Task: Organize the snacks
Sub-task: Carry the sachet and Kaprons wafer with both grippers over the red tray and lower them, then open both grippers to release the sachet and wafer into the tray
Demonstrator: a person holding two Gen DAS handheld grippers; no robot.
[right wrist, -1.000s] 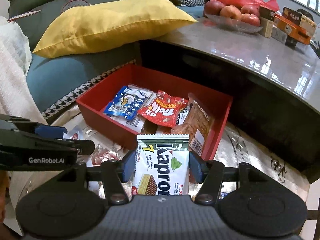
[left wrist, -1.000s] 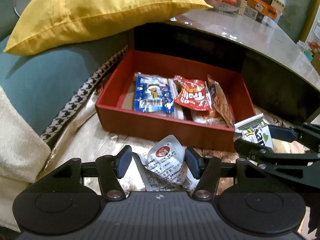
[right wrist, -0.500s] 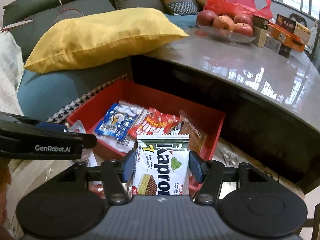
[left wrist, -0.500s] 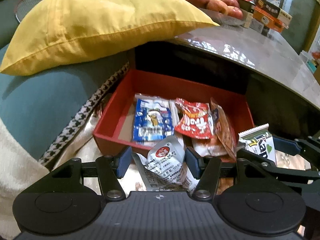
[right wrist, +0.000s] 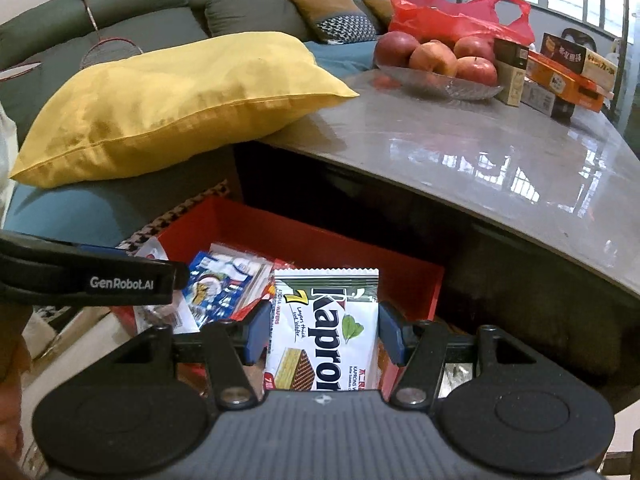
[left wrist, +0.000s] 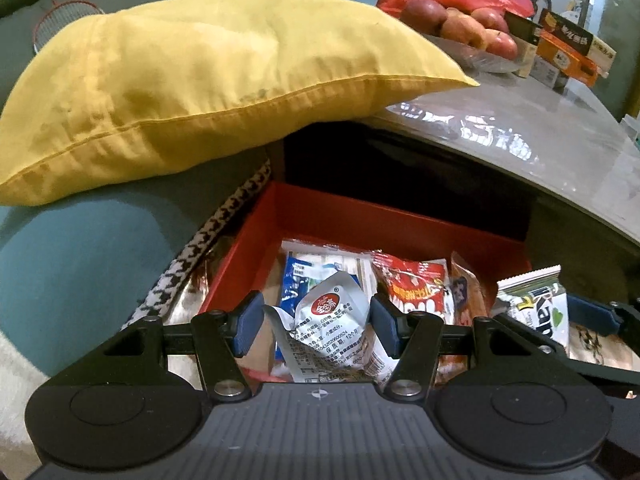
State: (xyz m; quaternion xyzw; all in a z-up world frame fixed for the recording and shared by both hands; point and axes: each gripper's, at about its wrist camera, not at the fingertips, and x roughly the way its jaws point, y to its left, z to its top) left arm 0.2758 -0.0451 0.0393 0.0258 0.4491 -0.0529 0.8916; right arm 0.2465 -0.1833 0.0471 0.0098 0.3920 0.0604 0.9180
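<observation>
Sofa-side, both my grippers hover over the red box (left wrist: 320,216).
My left gripper (left wrist: 316,326) clamps a silver sachet (left wrist: 330,332); my right gripper (right wrist: 323,334) clamps the Kapron wafer pack (right wrist: 326,328).

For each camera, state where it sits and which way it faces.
Left wrist: behind the left gripper holding a crumpled silver snack packet, facing the red cardboard box; right gripper at right.
Right wrist: behind the right gripper holding a white Kapron wafer packet; left gripper's finger at left.
Shared: box, yellow pillow, apples.
</observation>
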